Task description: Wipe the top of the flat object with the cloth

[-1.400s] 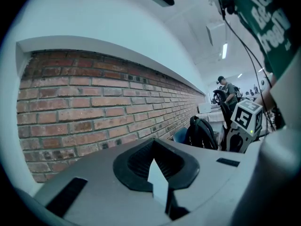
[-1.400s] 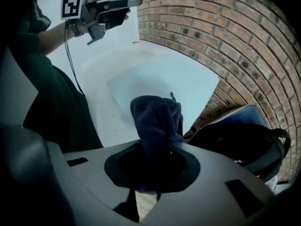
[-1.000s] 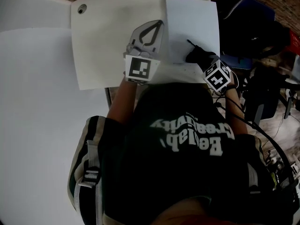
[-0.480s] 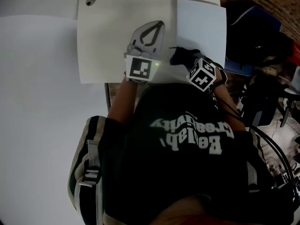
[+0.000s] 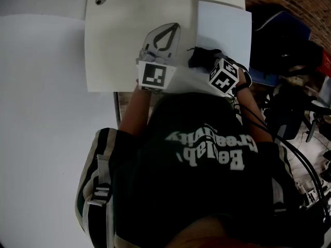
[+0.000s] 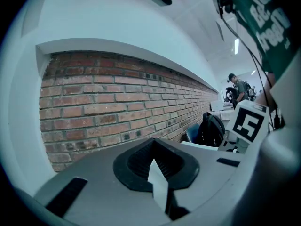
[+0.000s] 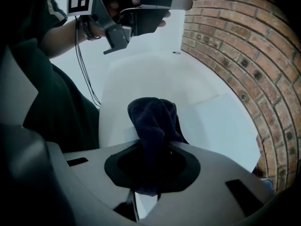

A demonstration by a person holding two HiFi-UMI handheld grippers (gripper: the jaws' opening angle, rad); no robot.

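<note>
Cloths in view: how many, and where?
1. The dark cloth is clamped in the right gripper, over the near-left part of the white flat object. No others show.

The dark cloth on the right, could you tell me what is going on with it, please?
A person works with a gripper in each hand. The right claw is shut on a dark cloth, held at the near left part of the white flat sheet on the table. The left claw is shut, empty, left of the sheet.

Brick wall point(image 6: 117, 93), black backpack point(image 5: 282, 32), person point(image 6: 240, 86) standing in the distance
</note>
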